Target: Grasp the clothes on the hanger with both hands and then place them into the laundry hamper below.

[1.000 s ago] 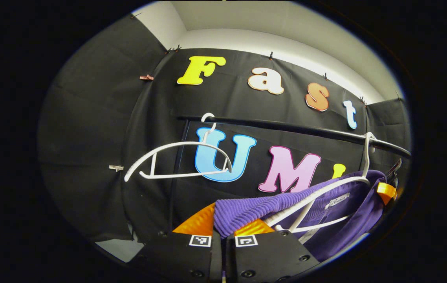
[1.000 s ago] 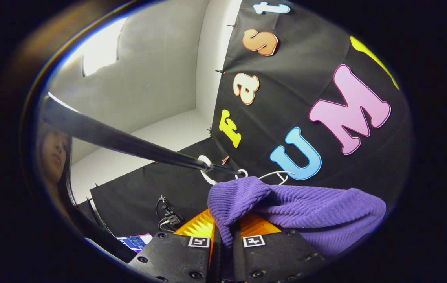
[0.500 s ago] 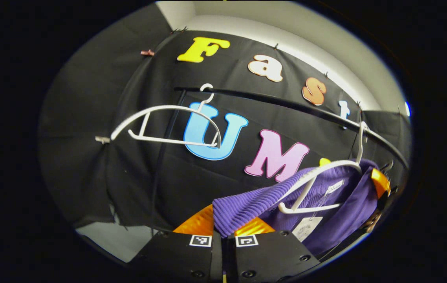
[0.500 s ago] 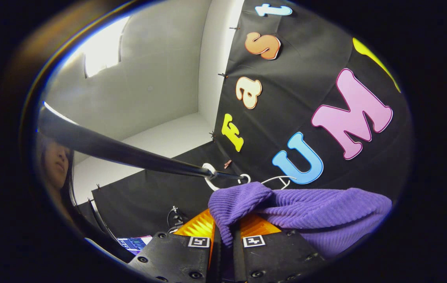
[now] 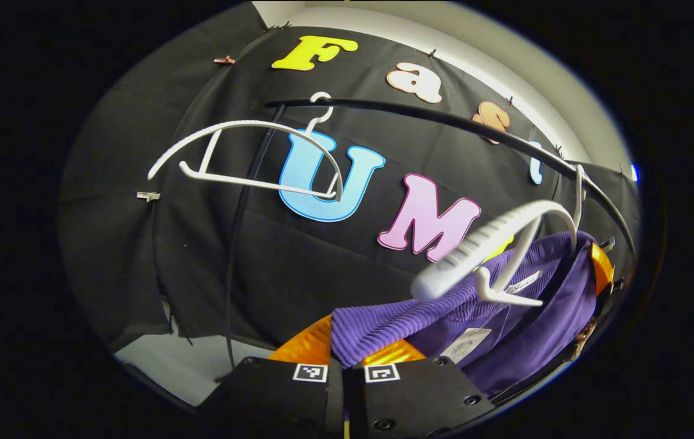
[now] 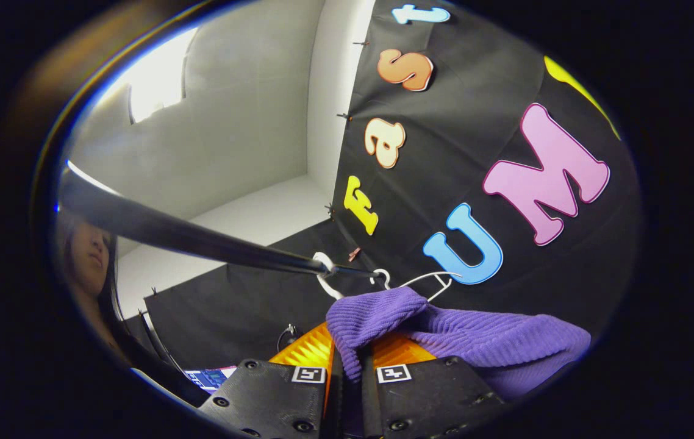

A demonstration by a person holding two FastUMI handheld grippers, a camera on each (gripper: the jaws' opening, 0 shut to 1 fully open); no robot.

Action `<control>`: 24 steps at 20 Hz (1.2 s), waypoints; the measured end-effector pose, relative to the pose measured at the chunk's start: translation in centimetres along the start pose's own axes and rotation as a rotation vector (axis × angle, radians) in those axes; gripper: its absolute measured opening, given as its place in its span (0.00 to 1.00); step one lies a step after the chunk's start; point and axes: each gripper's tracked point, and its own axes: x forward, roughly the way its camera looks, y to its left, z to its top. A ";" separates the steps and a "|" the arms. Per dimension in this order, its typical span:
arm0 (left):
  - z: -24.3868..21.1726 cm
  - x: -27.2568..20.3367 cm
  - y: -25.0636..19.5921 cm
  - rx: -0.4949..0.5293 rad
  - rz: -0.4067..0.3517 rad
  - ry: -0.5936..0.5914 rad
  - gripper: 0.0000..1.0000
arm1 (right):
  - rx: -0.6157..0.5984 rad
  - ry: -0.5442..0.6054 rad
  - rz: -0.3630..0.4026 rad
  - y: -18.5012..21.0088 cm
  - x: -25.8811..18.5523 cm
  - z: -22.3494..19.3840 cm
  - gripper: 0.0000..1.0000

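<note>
Left gripper view: left gripper (image 5: 347,360) and right gripper (image 6: 347,360) each pinch purple sweater (image 5: 505,329), half off white hanger (image 5: 505,244) at right; draw both down evenly toward hamper.

Black cloth (image 5: 298,256) drapes the booth's walls, pinned along its top edge by small clips (image 5: 223,60). Above it, at 12 o'clock, runs a plain white wall (image 5: 463,42). A dark rail (image 6: 182,235) crosses the space, and a bright ceiling panel (image 6: 158,85) glows at 10 o'clock.
</note>
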 end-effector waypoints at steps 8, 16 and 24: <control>-4.9 -0.1 -9.5 0.050 -0.117 0.084 0.08 | 0.039 -0.231 -0.179 -6.3 -5.5 5.8 0.16; -10.6 0.6 -15.5 0.051 -0.241 0.210 0.07 | -0.056 -0.235 -0.468 -13.0 -9.9 4.8 0.16; -14.2 -0.1 -16.9 0.051 -0.277 0.299 0.08 | -0.129 -0.014 -0.647 -15.6 -11.8 -3.2 0.16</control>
